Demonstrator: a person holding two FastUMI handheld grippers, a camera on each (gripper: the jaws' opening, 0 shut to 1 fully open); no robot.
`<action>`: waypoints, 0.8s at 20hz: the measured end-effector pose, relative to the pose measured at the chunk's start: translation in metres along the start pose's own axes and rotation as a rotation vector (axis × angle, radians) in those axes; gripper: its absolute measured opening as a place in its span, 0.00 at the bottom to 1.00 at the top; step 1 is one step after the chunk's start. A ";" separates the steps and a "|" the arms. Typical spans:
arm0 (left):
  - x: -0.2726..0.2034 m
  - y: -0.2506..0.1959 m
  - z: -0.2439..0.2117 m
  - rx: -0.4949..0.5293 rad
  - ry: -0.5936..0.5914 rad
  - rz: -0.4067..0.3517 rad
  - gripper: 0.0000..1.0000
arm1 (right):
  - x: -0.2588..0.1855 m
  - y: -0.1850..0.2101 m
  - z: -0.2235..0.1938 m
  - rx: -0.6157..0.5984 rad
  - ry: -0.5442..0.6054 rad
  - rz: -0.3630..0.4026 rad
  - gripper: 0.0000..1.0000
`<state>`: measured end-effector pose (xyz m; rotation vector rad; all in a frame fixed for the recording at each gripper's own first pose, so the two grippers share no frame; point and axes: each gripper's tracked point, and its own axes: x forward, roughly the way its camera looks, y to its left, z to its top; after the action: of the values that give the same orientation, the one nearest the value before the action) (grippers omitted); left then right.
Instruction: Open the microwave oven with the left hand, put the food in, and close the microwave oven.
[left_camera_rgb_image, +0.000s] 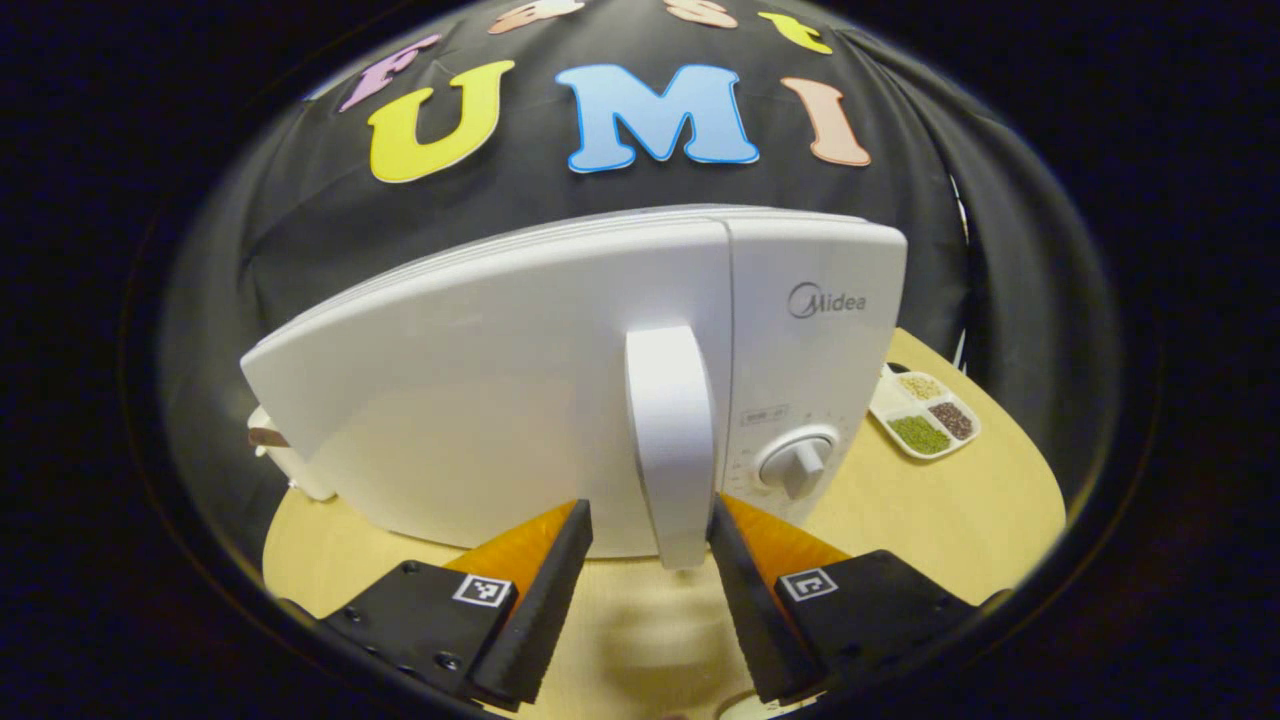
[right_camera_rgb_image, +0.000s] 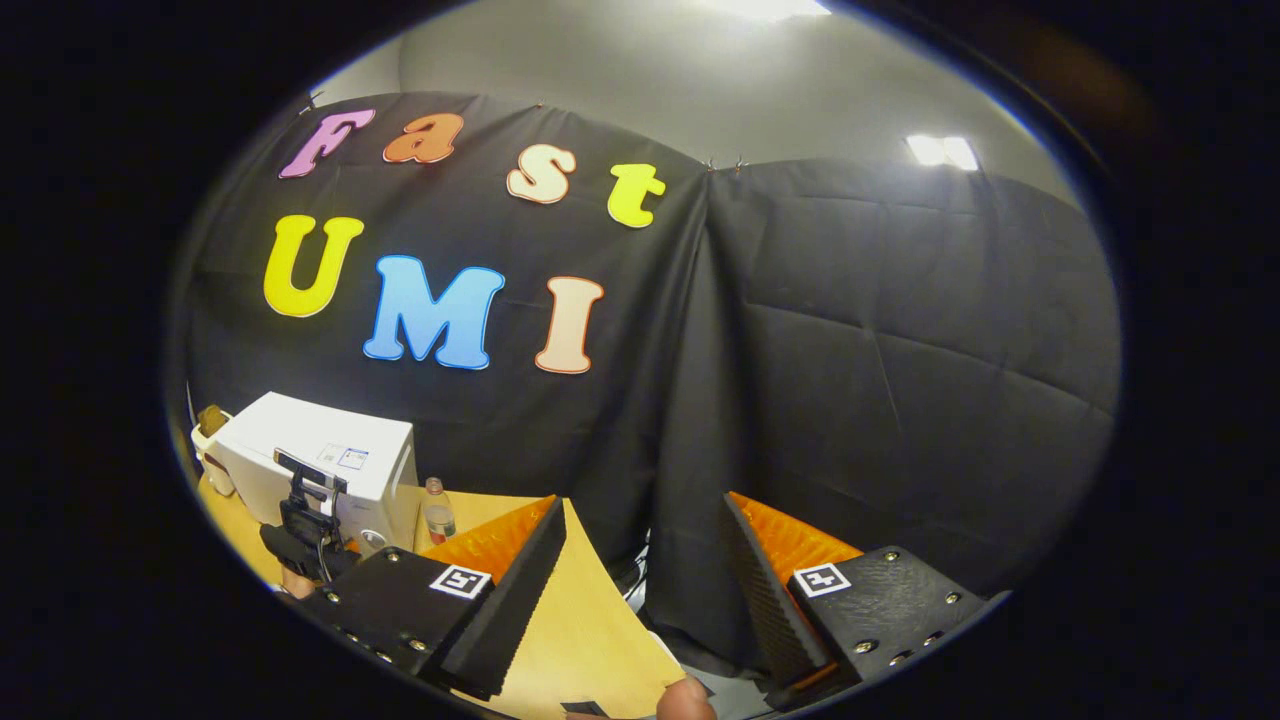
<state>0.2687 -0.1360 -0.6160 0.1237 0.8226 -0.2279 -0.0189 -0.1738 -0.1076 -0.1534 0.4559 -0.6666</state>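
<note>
The white microwave (left_camera_rgb_image: 480, 390) stands close in the left gripper view, its door looking closed. My left gripper (left_camera_rgb_image: 648, 508) is open, and its fingers straddle the lower end of the door's vertical handle (left_camera_rgb_image: 668, 430). The right finger lies against the handle; the left finger stands apart from it. A dial (left_camera_rgb_image: 797, 465) sits on the panel right of the handle. The food, a white divided dish of grains (left_camera_rgb_image: 925, 415), rests on the table to the microwave's right. My right gripper (right_camera_rgb_image: 645, 545) is open and holds nothing, away from the microwave (right_camera_rgb_image: 330, 455) at that view's far left.
The wooden table (left_camera_rgb_image: 930, 520) has free room right of the microwave. A white container (left_camera_rgb_image: 275, 450) sits behind the microwave's left end. In the right gripper view, a small bottle (right_camera_rgb_image: 437, 510) stands beside the microwave, and a fingertip (right_camera_rgb_image: 686, 700) shows at the bottom.
</note>
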 end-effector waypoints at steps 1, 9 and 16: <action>0.000 -0.006 -0.004 -0.033 0.013 -0.023 0.82 | -0.001 -0.002 -0.002 0.006 0.008 -0.006 0.94; -0.004 -0.016 0.003 -0.062 0.015 -0.051 0.39 | -0.015 -0.004 -0.007 0.026 0.003 0.003 0.94; -0.002 -0.016 0.002 -0.068 0.021 -0.062 0.33 | -0.021 0.005 -0.021 0.043 0.039 0.048 0.94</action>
<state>0.2651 -0.1518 -0.6138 0.0365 0.8546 -0.2567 -0.0403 -0.1569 -0.1199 -0.0886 0.4806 -0.6328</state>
